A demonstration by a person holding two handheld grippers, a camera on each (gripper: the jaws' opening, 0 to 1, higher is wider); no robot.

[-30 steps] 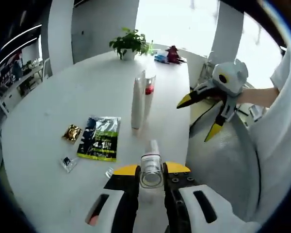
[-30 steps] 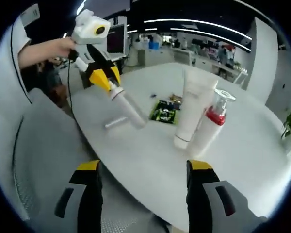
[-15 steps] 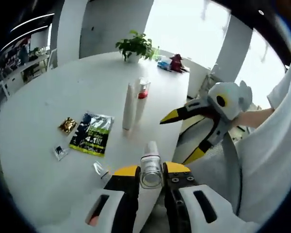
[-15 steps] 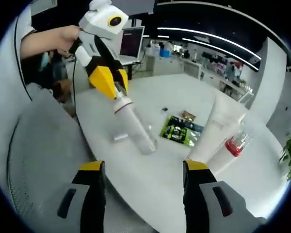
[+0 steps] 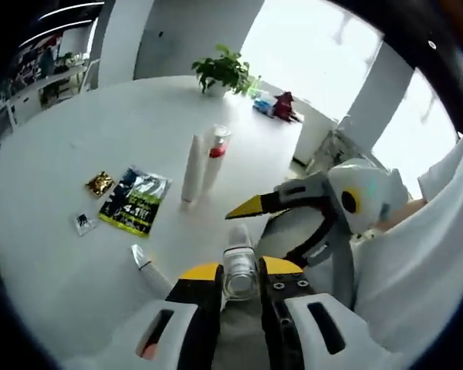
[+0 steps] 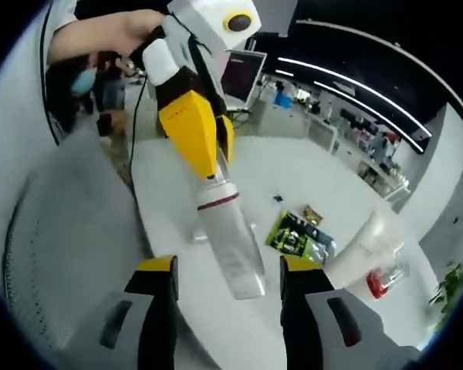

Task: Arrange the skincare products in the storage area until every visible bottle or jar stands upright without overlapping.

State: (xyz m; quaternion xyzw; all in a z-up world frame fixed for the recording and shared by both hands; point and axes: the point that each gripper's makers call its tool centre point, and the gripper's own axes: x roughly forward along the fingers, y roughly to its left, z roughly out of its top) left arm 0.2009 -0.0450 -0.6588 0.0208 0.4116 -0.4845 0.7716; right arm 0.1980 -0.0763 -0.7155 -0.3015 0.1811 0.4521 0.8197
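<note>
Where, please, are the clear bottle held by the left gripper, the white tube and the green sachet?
clear bottle point(image 6: 230, 247), right gripper view, mid body.
white tube point(image 5: 191, 167), left gripper view, middle of its body.
green sachet point(image 5: 133, 201), left gripper view, centre of its printed face.

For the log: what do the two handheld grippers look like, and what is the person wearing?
Both grippers match: the left gripper and right gripper have white moulded bodies, black arms and yellow-tipped jaws. Each white body has dark slot-shaped recesses, one on the left showing red. A black cable hangs from the left gripper. The person wears a white sleeve.
</note>
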